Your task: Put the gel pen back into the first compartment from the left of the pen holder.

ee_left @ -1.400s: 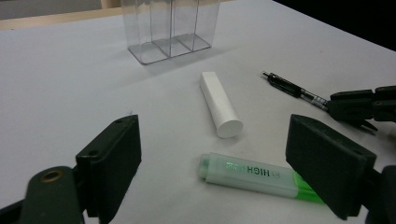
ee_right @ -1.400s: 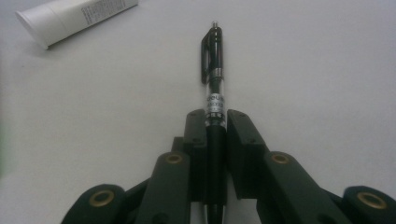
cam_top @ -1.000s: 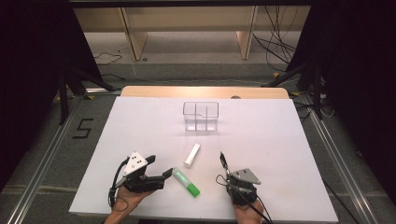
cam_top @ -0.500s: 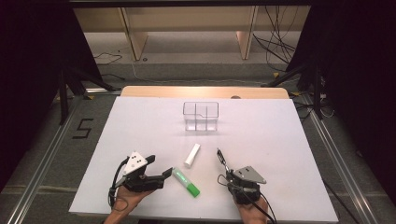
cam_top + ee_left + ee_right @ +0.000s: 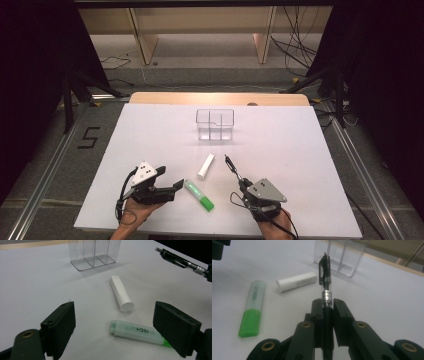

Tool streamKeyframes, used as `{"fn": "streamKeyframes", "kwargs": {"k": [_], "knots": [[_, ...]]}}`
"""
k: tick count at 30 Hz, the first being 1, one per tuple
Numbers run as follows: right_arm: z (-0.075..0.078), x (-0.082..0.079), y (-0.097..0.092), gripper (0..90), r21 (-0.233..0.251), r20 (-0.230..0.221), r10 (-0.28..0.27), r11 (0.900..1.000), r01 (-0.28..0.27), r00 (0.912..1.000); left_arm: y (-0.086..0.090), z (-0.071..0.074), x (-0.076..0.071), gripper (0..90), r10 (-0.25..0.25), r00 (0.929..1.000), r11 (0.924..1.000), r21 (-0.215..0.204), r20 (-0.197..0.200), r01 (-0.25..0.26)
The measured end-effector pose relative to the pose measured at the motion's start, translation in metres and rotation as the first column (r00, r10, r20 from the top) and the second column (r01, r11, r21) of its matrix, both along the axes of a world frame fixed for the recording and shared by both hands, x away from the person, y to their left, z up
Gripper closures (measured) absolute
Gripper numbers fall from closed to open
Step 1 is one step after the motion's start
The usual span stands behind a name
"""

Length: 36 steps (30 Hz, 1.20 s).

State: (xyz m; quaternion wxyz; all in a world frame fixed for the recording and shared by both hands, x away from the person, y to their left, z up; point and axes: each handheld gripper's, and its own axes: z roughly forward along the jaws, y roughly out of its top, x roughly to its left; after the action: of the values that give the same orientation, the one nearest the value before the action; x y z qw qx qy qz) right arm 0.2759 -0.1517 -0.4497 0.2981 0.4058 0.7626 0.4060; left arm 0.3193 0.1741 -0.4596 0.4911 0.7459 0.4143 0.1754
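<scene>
My right gripper is shut on a black pen, which sticks out ahead of the jaws with its clip end forward and lifted off the table. The pen points up and to the left from the right gripper. On the white table lie a green highlighter and a white cylinder, between the two hands. My left gripper rests near the front left, open, its jaws wide apart just short of the highlighter. A clear divided holder stands at the table's middle back.
The white table sheet ends at a wooden strip at the back. Dark floor, cables and stand legs surround the table. A number mark lies on the floor at the left.
The right gripper has risen with the pen, whose tip now reaches farther up toward the white cylinder. The left gripper, highlighter and cylinder have stayed put.
</scene>
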Motion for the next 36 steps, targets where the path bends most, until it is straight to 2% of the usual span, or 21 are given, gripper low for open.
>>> {"fn": "streamKeyframes", "kwargs": {"k": [3, 6, 13, 17, 23, 26, 29, 34, 36], "knots": [[0.002, -0.003, 0.002, 80.3, -0.031, 0.036, 0.028, 0.9991, -0.027, 0.9990, 0.000, 0.000, 0.000, 18.2, 0.002, 1.0000, 1.0000, 0.001, -0.002, -0.002], [0.004, -0.005, 0.004, 80.3, -0.043, 0.058, 0.045, 0.9982, -0.042, 0.9973, 0.000, 0.000, 0.001, 18.1, 0.004, 1.0000, 1.0000, -0.009, -0.008, -0.004], [0.007, -0.005, 0.008, 80.4, -0.009, 0.090, 0.068, 0.9977, -0.067, 0.9936, -0.001, 0.001, 0.001, 18.1, -0.008, 0.9996, 0.9993, -0.037, -0.027, 0.007], [0.009, -0.004, 0.010, 80.4, 0.020, 0.108, 0.075, 0.9968, -0.078, 0.9913, -0.004, 0.003, 0.001, 18.1, -0.020, 0.9985, 0.9963, -0.085, -0.050, 0.015], [0.014, -0.004, 0.015, 80.3, 0.059, 0.136, 0.092, 0.9932, -0.100, 0.9865, -0.014, 0.008, 0.001, 18.2, -0.058, 0.9947, 0.9858, -0.163, -0.086, 0.043], [0.015, -0.003, 0.017, 80.4, 0.075, 0.150, 0.099, 0.9909, -0.111, 0.9837, -0.020, 0.012, 0.003, 18.2, -0.082, 0.9907, 0.9743, -0.218, -0.108, 0.057], [0.017, -0.003, 0.018, 80.3, 0.089, 0.160, 0.103, 0.9889, -0.119, 0.9818, -0.026, 0.014, 0.004, 18.2, -0.106, 0.9855, 0.9591, -0.275, -0.132, 0.067], [0.018, -0.003, 0.021, 80.3, 0.113, 0.169, 0.111, 0.9848, -0.132, 0.9792, -0.034, 0.020, 0.009, 18.4, -0.150, 0.9741, 0.9260, -0.369, -0.169, 0.078], [0.019, -0.003, 0.021, 80.3, 0.123, 0.170, 0.116, 0.9828, -0.138, 0.9785, -0.039, 0.022, 0.012, 18.6, -0.174, 0.9673, 0.9084, -0.409, -0.184, 0.085]]}}
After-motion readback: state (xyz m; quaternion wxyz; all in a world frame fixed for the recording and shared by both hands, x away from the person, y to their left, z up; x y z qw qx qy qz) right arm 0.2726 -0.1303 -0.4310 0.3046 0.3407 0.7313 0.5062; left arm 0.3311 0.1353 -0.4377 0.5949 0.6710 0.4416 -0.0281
